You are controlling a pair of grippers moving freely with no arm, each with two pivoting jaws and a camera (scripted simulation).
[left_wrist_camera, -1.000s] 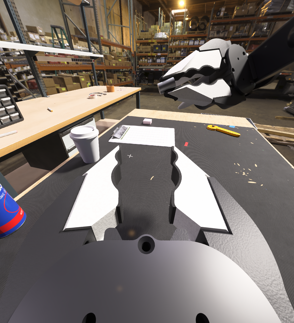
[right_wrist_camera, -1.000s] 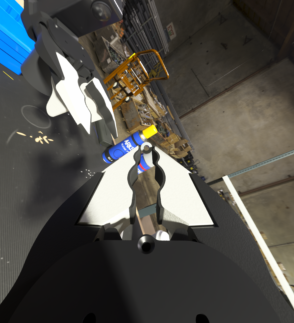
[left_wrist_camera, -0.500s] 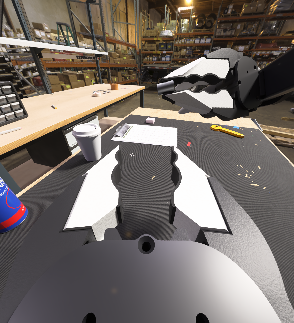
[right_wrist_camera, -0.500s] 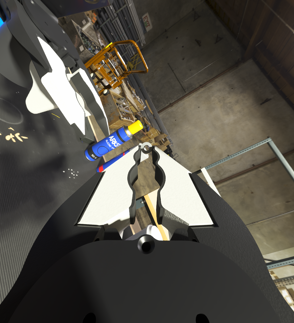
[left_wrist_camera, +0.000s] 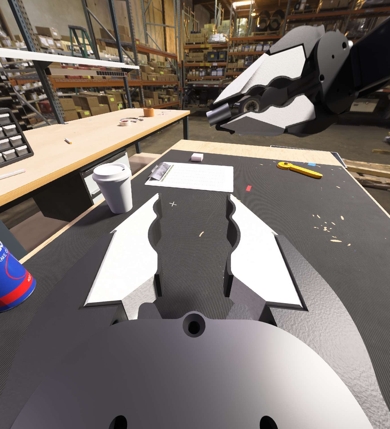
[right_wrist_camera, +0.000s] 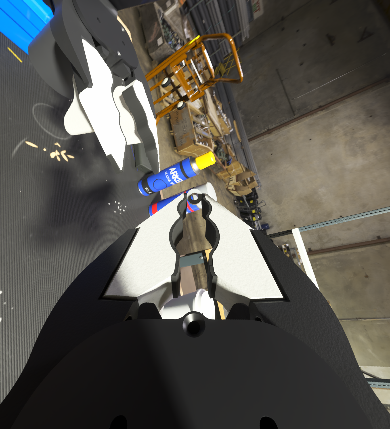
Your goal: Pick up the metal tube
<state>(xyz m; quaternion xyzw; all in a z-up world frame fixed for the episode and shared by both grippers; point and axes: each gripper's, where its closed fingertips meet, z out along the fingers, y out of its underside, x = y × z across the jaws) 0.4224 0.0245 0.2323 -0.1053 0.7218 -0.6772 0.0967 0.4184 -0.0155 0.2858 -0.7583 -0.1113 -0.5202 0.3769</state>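
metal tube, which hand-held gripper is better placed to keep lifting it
Right. The right hand-held gripper is already shut on the metal tube, holding it in the air well above the black mat. The left hand-held gripper is open, empty and low over the mat.

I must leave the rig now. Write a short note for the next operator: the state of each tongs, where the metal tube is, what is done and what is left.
Right tongs: shut on the metal tube, held at the fingertips, up in the air above the far end of the black mat.
Left tongs: open, empty, low over the mat, pointing toward the clipboard.
Nearby: white cup beside the left finger, blue spray cans at the mat's left edge.
Done: the tube is gripped and off the table.
Left: probably nothing but keeping the grip steady; the hold is only at the tips, so avoid jerks.
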